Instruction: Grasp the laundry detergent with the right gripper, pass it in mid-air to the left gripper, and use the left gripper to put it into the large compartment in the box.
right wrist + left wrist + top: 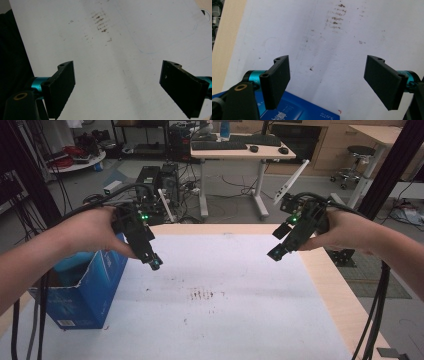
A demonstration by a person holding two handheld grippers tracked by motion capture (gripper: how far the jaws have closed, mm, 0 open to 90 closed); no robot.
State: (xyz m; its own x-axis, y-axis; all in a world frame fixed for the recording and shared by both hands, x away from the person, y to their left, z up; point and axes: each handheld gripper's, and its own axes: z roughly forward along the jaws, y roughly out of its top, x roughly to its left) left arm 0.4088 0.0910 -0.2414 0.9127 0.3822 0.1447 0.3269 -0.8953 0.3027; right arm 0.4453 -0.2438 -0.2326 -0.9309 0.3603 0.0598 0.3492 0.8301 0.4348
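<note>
Item 1, near left: blue box (pixel 82 292), open-topped, standing at the left edge of the table (pixel 330 285), partly under our left forearm. In the left gripper view its printed blue top (pixel 297 110) lies just below the claw, near its left jaw. It is the thing closest to either claw, so we take it as the object of the work.

Item 2, near to middle: white sheet (pixel 230 320) covering most of the table, bare but for a patch of brown smudges (pixel 202 294) near its middle. The same smudges appear in the left gripper view (pixel 335 17) and the right gripper view (pixel 100 23). A faint pencilled outline (pixel 170 37) shows on the sheet in the right gripper view.

Item 3, middle left: left claw (pixel 155 264), pointing down and inward, hanging above the sheet just beside the box. Jaws spread wide, nothing between them, nothing touched.

Item 4, middle right: right claw (pixel 275 254), pointing down and inward, hanging above the sheet, well apart from the box. Jaws likewise spread wide, empty, clear of the sheet.

Item 5, far: floor clutter beyond the table, a desk (pixel 242 150) with keyboards, a stool (pixel 360 155).

Step in hand, as we judge it: the ready stance before a first grasp; nothing is taken up yet. The next move probably calls for the left claw to turn back toward the box, bring one wall or the torn rim between its jaws and close, with the right claw coming across to steady it if needed.
</note>
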